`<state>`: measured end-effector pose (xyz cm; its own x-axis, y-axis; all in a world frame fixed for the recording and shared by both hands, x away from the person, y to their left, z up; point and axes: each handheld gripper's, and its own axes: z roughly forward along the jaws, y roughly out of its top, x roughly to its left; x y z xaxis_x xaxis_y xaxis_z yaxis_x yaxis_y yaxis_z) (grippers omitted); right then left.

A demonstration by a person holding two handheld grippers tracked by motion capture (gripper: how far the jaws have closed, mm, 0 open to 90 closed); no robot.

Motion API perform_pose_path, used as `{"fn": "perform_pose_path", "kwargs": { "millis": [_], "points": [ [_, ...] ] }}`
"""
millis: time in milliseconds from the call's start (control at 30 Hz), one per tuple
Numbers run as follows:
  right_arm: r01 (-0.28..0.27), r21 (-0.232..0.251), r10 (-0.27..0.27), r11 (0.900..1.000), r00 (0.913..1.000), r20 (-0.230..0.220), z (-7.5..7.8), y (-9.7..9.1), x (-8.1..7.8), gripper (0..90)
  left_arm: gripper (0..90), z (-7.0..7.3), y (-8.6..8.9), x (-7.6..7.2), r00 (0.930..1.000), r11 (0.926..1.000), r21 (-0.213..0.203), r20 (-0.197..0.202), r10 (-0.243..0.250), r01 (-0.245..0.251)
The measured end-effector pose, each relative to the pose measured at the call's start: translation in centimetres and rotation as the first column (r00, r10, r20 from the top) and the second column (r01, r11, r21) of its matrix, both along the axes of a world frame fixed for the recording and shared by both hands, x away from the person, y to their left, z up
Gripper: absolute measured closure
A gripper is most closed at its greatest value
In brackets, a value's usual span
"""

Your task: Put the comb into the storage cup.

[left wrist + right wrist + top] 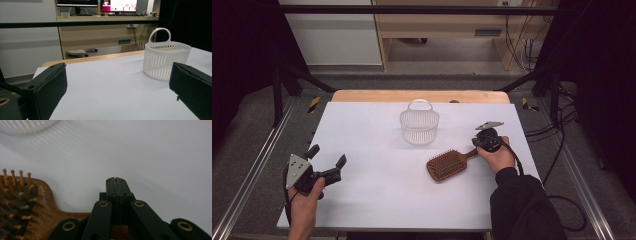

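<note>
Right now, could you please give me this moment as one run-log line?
left gripper: open, nothing between | right gripper: shut, over hairbrush handle | basket: upright, apart from both

High view sits above the near edge, looking forward and down over the whole white surface (377,200). Left gripper view rides low, facing the far side, white basket (166,60) close ahead. Right gripper view hugs the surface beside the wooden hairbrush (37,212). All three share the basket.
</note>
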<state>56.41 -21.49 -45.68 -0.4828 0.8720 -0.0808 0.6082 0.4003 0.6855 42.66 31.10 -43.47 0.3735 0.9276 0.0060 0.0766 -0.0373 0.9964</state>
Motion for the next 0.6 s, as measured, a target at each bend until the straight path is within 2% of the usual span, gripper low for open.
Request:
{"fn": "perform_pose_path", "kwargs": {
  "millis": [367, 600],
  "points": [
    [-0.052, -0.066, 0.047, 0.9964, 0.9957, -0.080, -0.6, 0.2, -0.4, 90.0, 1.8, 0.0, 0.0, 0.0, 1.0000, 1.0000, 0.003, -0.001, -0.004, 0.004],
    [-0.073, -0.050, 0.066, 0.9960, 0.9891, -0.131, -0.6, -0.4, -1.6, 90.0, 1.8, 0.0, 0.0, 0.0, 1.0000, 1.0000, 0.002, -0.002, -0.003, 0.003]
  ]
}}
